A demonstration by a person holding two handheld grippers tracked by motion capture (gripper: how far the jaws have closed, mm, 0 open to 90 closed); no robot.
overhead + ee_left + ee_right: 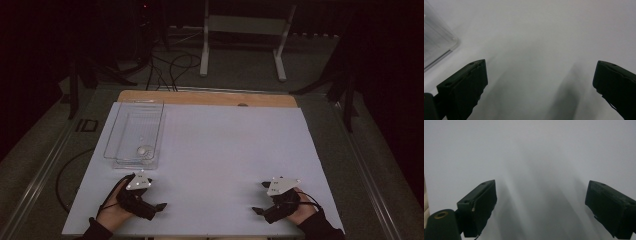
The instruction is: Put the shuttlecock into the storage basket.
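Both tools (pixel 150 197) (pixel 264 197) low, jaws apart

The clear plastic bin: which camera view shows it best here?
The high view. It shows the whole clear plastic bin on the white table cover, with a small whitish object inside, just beyond the left gripper. The left gripper view catches just one rounded corner at its left edge. The right gripper view looks at bare cover.

Left gripper (pixel 156 198) and right gripper (pixel 261 198) rest low, jaws spread wide
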